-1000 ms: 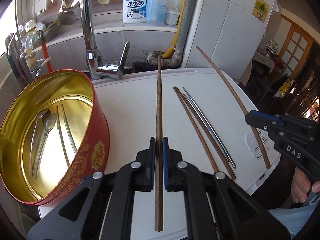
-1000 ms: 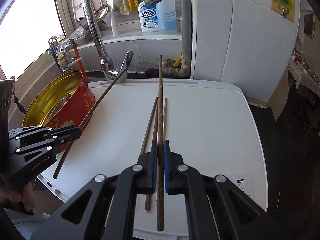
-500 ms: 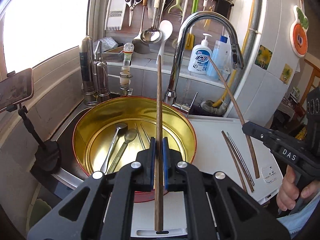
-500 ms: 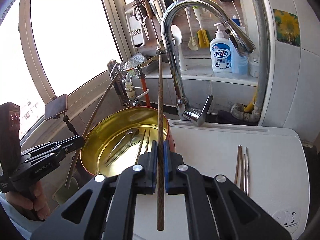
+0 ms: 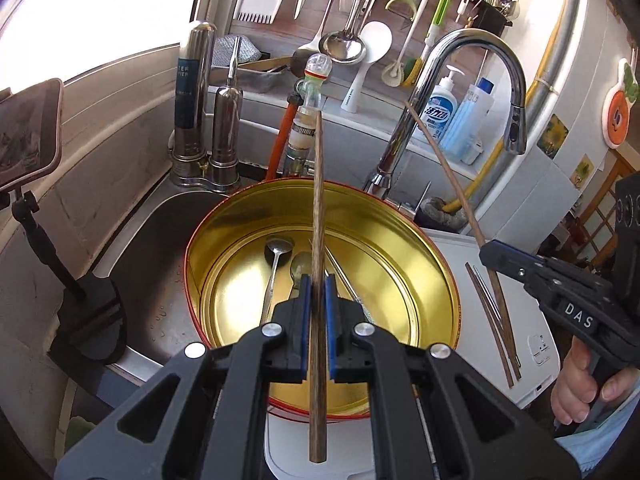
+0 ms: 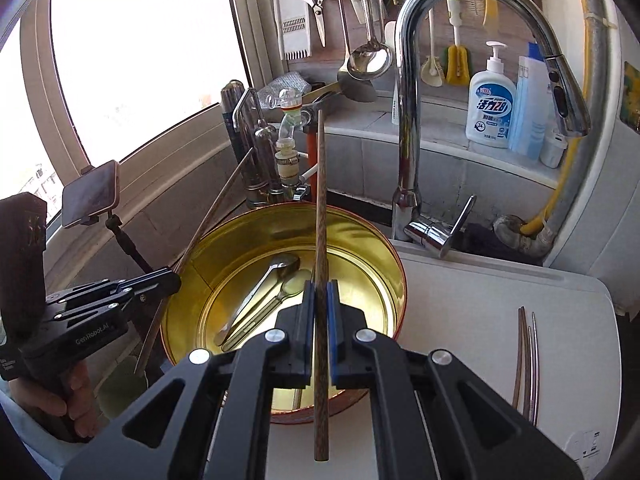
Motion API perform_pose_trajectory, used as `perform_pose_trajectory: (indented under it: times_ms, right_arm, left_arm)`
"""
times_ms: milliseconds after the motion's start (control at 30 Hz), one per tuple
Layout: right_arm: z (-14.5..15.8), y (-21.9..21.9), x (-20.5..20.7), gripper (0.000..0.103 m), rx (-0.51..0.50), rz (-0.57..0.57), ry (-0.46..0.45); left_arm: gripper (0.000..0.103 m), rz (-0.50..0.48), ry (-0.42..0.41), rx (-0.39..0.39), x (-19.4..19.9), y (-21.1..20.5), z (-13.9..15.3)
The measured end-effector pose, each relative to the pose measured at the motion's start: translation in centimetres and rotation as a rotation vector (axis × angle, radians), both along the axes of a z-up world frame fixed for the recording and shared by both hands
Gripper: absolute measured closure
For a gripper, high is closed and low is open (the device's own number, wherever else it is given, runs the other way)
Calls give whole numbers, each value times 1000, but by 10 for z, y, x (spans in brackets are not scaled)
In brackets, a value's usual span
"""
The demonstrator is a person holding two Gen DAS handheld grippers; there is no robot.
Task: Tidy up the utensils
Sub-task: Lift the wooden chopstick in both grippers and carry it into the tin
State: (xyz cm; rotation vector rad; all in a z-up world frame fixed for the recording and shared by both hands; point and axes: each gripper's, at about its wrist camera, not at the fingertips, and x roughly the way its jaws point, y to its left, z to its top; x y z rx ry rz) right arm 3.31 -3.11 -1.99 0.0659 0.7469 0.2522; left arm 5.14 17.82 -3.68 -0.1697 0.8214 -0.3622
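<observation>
Each gripper — left [image 5: 317, 312], right [image 6: 320, 316] — is clenched on one wooden chopstick [image 5: 318, 240], poised over the tin [image 5: 420, 236]. Lower the tips near the tin floor before releasing, aligned with the spoons [image 5: 276, 264] already inside. Beyond the tin, more chopsticks [image 6: 526, 356] lie on the white top. Tin: round, glossy gold inside. Sticks: slender, brown, grained.

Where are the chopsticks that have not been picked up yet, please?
The loose chopsticks lie together on the white countertop, low on the right of the right wrist view, to the right of the gold tin.
</observation>
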Motion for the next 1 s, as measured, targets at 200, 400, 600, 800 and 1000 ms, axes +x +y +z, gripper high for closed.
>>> perform_pose_trajectory:
  times_ms: [200, 400, 600, 800, 1000]
  right_arm:
    - [-5, 18, 13, 96, -34, -52, 51]
    - [-25, 40, 39, 96, -101, -91, 180]
    - [-44, 53, 68, 96, -125, -97, 309]
    - [-75, 56, 99, 96, -116, -97, 483]
    - [-102, 55, 109, 96, -97, -95, 585]
  left_arm:
    - [96, -72, 29, -22, 22, 11, -10]
    - [96, -119, 77, -27, 41, 15, -24]
    - [96, -175, 139, -6, 54, 8, -36]
    - [96, -217, 227, 11, 73, 0, -51]
    - [96, -214, 268, 50, 80, 2, -65]
